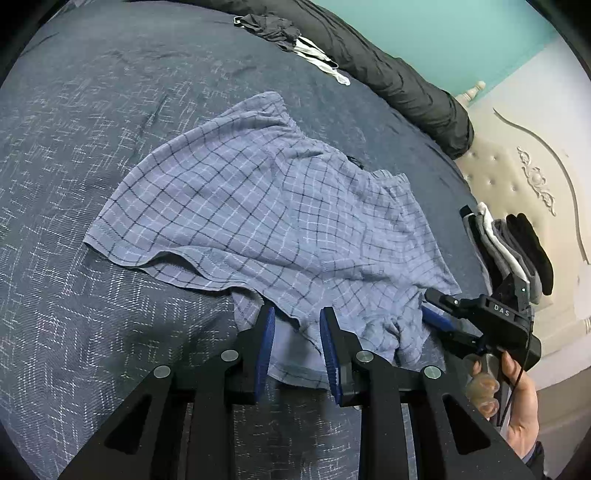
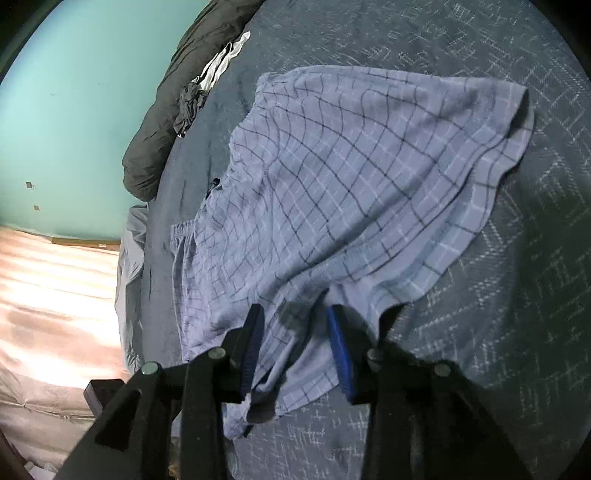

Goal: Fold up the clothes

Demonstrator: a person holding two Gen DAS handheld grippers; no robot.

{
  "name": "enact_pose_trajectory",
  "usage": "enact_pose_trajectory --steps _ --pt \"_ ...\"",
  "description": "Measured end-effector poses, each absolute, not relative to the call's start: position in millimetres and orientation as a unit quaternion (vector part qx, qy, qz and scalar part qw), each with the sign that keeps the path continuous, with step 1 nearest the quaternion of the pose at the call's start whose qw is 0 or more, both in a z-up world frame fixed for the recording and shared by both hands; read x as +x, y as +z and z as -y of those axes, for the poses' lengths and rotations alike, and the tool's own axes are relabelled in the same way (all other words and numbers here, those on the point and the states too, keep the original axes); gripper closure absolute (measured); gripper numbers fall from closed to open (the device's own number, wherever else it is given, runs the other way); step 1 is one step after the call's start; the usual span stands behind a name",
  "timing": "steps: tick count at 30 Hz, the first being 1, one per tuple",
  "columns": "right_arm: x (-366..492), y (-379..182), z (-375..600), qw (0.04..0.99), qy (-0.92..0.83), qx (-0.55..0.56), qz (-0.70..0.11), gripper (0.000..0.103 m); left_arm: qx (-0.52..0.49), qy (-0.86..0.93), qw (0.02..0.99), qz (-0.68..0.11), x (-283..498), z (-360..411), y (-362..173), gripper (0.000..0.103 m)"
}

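Note:
Blue checked shorts point(image 1: 266, 206) lie rumpled on the dark blue bedspread point(image 1: 92, 147). My left gripper point(image 1: 296, 317) is open at the near hem, one blue pad on each side of a fold of cloth. A hand holds my right gripper point(image 1: 437, 310) at the shorts' right edge. In the right wrist view the shorts point(image 2: 351, 166) spread away from me, waistband to the left. There my right gripper point(image 2: 295, 321) stands open, with a leg hem lying between its fingers.
A rolled black duvet point(image 1: 388, 74) runs along the far side of the bed, with a dark garment and white straps point(image 1: 280, 33) beside it. Folded clothes point(image 1: 517, 247) are stacked near the cream headboard point(image 1: 524, 173). The wooden floor point(image 2: 55, 295) lies beyond the bed's edge.

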State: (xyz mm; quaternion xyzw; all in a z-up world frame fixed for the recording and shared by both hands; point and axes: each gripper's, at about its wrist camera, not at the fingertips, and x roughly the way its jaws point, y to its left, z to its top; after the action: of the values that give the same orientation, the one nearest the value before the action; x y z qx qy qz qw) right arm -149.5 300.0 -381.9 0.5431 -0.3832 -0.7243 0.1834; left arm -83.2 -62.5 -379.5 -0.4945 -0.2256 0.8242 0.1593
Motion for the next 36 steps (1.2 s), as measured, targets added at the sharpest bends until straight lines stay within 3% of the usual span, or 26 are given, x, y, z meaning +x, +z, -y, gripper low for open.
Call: enact_pose_trajectory --steps 6,9,14,36 --pt "-155.5 -381.5 -300.5 0.188 -0.734 0.522 0.391 0.067 -0.495 0.824 0.158 0.227 -82.0 66.3 -380.4 0.076" --pt "-158.0 -382.7 -296.2 0.201 -0.734 0.515 0.394 0.086 -0.495 0.823 0.158 0.228 -81.1 68.4 -380.7 0.076" --pt "-157.3 -383.9 -296.4 0.204 -0.736 0.502 0.406 0.099 -0.495 0.823 0.159 0.23 -79.7 71.6 -381.2 0.076" --pt "-142.8 -357.2 -301.7 0.208 -0.765 0.487 0.365 0.1 -0.502 0.811 0.16 0.255 -95.8 60.0 -396.2 0.076"
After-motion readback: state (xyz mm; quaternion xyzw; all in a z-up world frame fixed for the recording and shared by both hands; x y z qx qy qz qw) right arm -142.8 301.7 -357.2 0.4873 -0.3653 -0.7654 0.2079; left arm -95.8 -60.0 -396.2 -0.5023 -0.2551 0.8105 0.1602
